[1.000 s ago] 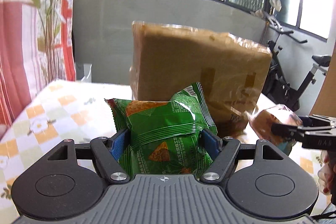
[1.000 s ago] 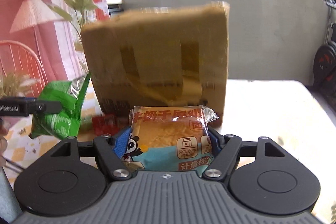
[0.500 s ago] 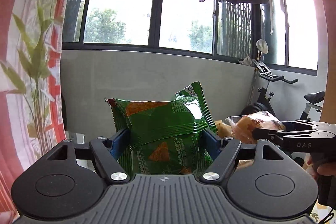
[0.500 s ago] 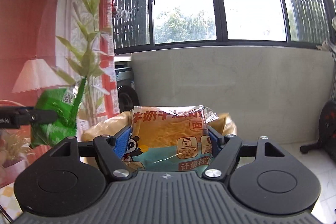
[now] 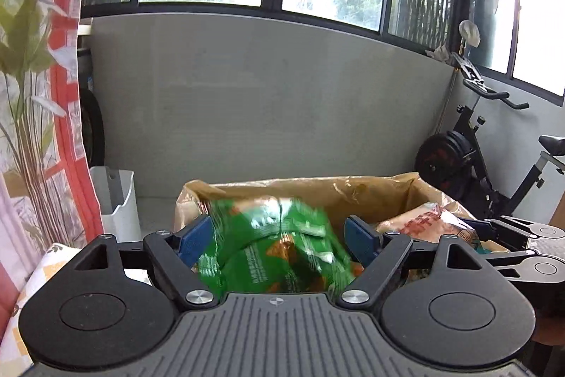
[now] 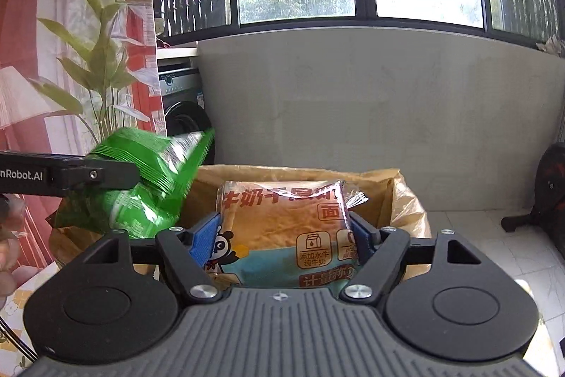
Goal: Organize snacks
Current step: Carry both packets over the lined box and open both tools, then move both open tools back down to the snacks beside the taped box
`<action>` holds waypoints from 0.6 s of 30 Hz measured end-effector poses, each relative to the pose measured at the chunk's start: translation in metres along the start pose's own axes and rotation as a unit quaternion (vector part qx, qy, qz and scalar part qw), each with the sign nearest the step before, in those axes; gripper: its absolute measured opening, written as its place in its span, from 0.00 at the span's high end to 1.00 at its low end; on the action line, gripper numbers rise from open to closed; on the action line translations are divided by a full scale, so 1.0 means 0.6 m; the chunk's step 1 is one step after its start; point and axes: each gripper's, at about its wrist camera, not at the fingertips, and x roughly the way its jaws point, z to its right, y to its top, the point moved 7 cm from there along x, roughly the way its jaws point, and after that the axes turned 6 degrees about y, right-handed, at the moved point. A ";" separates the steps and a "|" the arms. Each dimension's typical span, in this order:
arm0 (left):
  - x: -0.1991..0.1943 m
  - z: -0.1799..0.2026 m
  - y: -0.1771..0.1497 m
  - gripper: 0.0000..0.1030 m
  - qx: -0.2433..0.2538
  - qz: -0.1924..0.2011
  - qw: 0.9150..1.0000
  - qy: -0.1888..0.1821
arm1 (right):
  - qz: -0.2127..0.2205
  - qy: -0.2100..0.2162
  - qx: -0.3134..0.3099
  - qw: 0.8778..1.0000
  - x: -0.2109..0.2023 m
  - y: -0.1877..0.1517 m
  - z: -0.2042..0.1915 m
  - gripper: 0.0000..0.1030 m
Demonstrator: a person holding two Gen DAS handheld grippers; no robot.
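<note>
The left gripper (image 5: 275, 235) is opening; the blurred green bag (image 5: 275, 253) is seen slipping between its jaws, above the box (image 5: 317, 186) at lower centre. The right gripper (image 6: 282, 235) is opening too; the bread pack (image 6: 286, 228) is still touched, directly over the box mouth.

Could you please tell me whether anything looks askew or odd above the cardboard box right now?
Yes: the green chip bag is blurred and tilted between the opening left claw, apparently slipping free over the cardboard box. The bread packet sits straight in the right claw.
</note>
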 end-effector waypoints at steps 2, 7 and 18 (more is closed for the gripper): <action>-0.004 -0.004 -0.006 0.18 -0.003 -0.002 1.000 -0.004 | 0.002 0.005 -0.010 1.000 -0.005 -0.003 -0.006 0.21; -0.041 -0.026 -0.016 0.18 -0.012 0.012 1.000 -0.005 | 0.016 0.010 -0.019 1.000 -0.038 -0.003 -0.015 0.15; -0.165 -0.082 -0.062 0.18 -0.001 0.048 0.999 -0.002 | 0.064 0.021 -0.008 0.998 -0.156 -0.036 -0.043 0.15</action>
